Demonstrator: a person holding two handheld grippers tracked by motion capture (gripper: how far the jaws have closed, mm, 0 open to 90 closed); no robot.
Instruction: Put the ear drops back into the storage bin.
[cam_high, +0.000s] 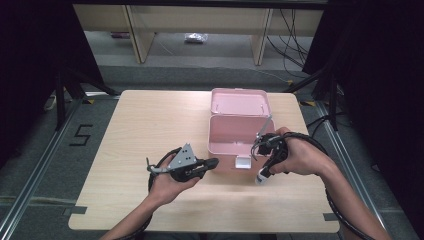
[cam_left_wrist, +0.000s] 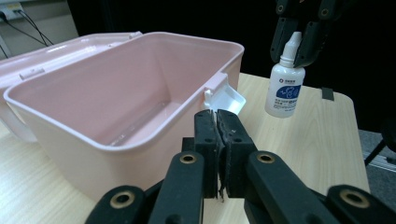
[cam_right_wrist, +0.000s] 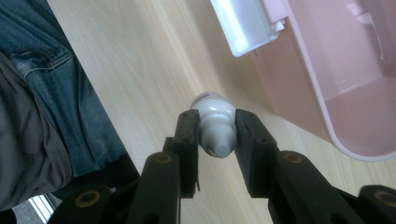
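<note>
An open pink plastic box (cam_high: 210, 134) stands in the middle of the table, its lid (cam_high: 239, 101) folded back and its white latch (cam_high: 243, 162) hanging at the front. In the left gripper view the box (cam_left_wrist: 116, 148) has nothing in it. My left gripper (cam_high: 215, 161) lies by the box's front left corner, its jaws (cam_left_wrist: 217, 116) shut together on nothing. My right gripper (cam_high: 265, 168) points down, shut on the neck of a small white dropper bottle (cam_high: 262, 177) that stands upright by the box's front right corner. The bottle (cam_left_wrist: 284, 89) (cam_right_wrist: 214, 122) carries a blue label.
The wooden table (cam_high: 150, 125) ends close behind the box and just in front of the person's forearms. Black cables trail from both grippers. Desks and loose cables stand on the floor beyond the table. The person's jeans (cam_right_wrist: 70, 93) are below the table's edge.
</note>
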